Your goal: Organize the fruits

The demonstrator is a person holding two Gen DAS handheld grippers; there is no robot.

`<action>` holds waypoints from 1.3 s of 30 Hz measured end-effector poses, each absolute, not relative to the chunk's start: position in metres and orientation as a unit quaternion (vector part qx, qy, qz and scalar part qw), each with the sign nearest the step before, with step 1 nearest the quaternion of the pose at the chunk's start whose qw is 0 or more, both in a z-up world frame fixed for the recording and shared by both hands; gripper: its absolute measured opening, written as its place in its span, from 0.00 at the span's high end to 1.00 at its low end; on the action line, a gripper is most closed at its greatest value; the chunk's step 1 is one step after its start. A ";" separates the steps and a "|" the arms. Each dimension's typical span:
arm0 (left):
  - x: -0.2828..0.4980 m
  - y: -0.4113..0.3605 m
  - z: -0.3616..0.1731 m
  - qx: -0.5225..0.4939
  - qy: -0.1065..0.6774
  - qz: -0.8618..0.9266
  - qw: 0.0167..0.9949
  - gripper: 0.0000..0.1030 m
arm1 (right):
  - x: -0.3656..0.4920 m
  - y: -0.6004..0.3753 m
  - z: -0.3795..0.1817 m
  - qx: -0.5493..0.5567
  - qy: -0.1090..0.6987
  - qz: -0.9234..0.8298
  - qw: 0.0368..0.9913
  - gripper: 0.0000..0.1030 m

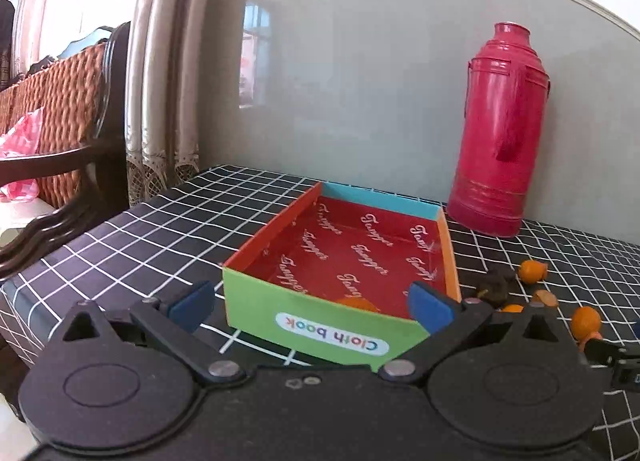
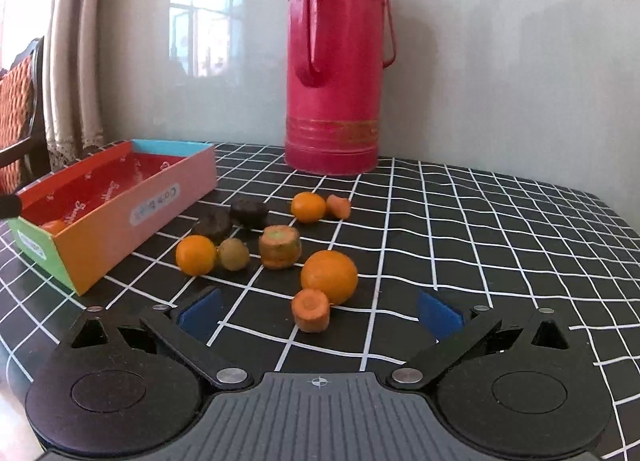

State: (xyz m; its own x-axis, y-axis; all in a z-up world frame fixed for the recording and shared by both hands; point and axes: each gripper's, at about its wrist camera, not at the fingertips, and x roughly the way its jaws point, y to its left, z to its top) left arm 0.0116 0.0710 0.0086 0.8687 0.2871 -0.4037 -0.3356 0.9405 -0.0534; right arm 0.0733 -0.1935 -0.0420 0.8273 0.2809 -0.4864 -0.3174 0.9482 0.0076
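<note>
Table (image 2: 460, 221) under a black grid cloth, grey wall behind. Landmark: the box (image 2: 120, 221). Right hand-held gripper (image 2: 318, 311) spread wide, empty, just right of the box's near end; left hand-held gripper (image 1: 312, 301) likewise wide and empty at the box's green end. Nearest loose: carrot stub (image 2: 311, 310) touching the big orange (image 2: 329, 271), then small orange (image 2: 195, 255), kiwi (image 2: 233, 254); further pieces beyond. One orange fruit (image 2: 54, 226) inside the box. Judgement: early; nearly everything left. Thermos (image 2: 336, 61) farthest.
</note>
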 end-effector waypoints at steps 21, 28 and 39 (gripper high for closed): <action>0.003 0.093 0.005 -0.062 0.207 0.163 0.963 0.06 | 0.070 -0.158 -0.032 -0.020 0.213 0.201 0.956 0.79; -0.011 0.122 0.002 -0.060 0.213 0.201 0.954 0.06 | 0.064 -0.107 -0.013 0.033 0.169 0.273 0.946 0.79; -0.024 0.149 0.002 -0.077 0.214 0.222 0.948 0.06 | 0.058 -0.053 -0.018 0.025 0.132 0.304 0.943 0.06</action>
